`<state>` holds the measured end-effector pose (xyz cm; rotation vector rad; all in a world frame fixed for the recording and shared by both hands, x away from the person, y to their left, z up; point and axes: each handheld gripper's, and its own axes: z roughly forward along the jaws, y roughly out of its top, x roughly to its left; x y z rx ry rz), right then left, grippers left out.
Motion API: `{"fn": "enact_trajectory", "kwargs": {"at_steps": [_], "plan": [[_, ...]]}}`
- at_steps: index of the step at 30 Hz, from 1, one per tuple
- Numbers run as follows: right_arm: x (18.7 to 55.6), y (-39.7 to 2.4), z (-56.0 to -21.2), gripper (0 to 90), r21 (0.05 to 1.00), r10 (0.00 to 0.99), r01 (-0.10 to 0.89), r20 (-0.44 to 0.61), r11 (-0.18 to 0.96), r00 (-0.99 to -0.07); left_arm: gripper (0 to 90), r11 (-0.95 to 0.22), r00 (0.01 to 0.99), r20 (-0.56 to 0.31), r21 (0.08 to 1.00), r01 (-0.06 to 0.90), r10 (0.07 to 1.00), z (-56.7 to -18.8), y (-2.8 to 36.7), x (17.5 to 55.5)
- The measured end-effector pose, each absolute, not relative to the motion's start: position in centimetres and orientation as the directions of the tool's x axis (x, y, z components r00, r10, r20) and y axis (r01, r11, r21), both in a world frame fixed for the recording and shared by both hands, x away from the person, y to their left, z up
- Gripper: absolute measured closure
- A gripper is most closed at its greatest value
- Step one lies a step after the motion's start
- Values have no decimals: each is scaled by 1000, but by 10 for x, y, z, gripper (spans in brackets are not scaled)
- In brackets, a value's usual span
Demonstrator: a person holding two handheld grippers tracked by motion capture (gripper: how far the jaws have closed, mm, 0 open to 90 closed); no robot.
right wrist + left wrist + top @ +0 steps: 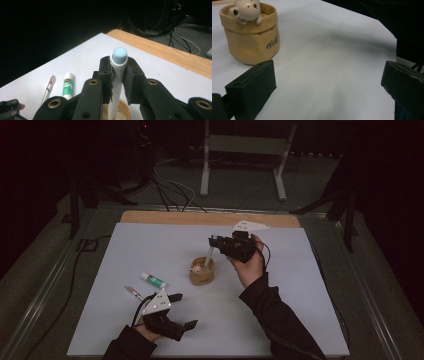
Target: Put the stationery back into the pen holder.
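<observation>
A tan ceramic pot (202, 271) shaped like a sack, with a small white animal figure (247, 10) on its rim, stands mid-table. My right gripper (216, 241) is shut on a white marker (117, 75) with a pale blue cap; the marker's lower end reaches down into the pot (122, 110). My left gripper (183, 310) rests low near the table's front edge, its jaws wide apart with nothing between them, and the pot (250, 37) stands ahead of it.
A glue stick (153, 280) and a thin pen (134, 293) lie on the white sheet (280, 285) to the left of the pot. A wooden table edge (210, 218) runs along the back; cables and stand legs lie beyond.
</observation>
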<state>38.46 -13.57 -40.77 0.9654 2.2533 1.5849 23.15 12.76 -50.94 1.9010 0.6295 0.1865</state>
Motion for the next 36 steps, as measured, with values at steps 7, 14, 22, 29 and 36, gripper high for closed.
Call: {"fn": "enact_trajectory", "kwargs": {"at_steps": [7,14,22,29,36], "plan": [[385,-132,-407,287,914,640,364,171,181,-749,5,-279,853,-145,906,318,501,-504,130,231],[373,-135,-399,93,924,604,347,187,159,-775,5,-253,846,-141,917,307,515,-495,138,233],[349,-141,-391,2,946,537,307,207,102,-818,5,-210,822,-138,931,298,553,-485,159,236],[333,-125,-388,0,965,507,241,159,101,-847,5,-186,804,-141,937,297,577,-486,174,234],[325,-98,-396,0,968,468,219,137,125,-873,5,-168,783,-132,942,290,608,-489,187,227]]}}
